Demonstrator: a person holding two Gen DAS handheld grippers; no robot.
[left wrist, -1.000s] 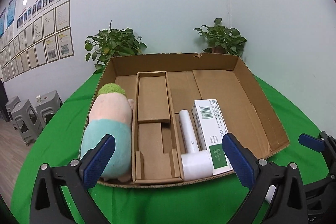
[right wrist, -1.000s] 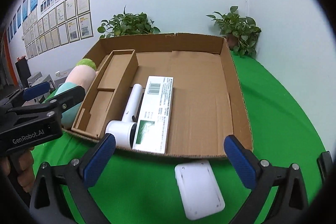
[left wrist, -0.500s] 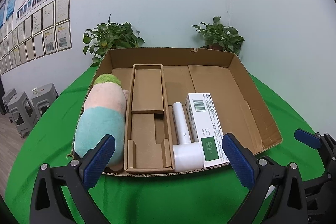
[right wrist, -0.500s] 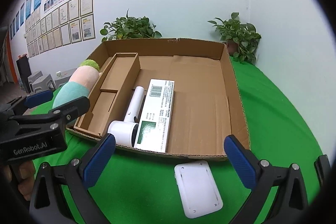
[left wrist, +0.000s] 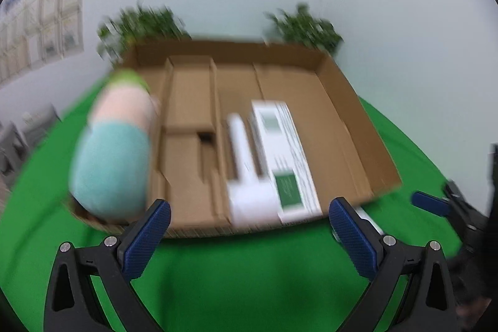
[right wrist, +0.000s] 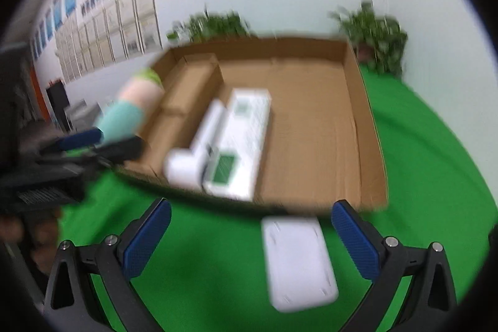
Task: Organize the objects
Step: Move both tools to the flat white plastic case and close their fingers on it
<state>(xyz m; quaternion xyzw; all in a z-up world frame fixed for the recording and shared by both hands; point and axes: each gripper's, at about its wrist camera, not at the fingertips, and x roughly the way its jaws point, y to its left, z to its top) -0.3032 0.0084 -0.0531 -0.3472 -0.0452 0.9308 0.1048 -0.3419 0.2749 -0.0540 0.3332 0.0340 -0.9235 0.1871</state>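
Jaws wide apart, empty, on right gripper [right wrist: 251, 234] & left gripper [left wrist: 249, 231]; white flat case [right wrist: 298, 262] outside cardboard box [right wrist: 367, 126], lined up between right fingers, prob. for pickup

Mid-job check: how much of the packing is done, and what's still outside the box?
Looks done: the plush toy, white handheld device and white-and-green carton lie in the cardboard box. In hand: nothing; the left gripper and right gripper are both open and empty. Left: the flat white case lies on the green cloth outside the box, in front of the right gripper, probably next.
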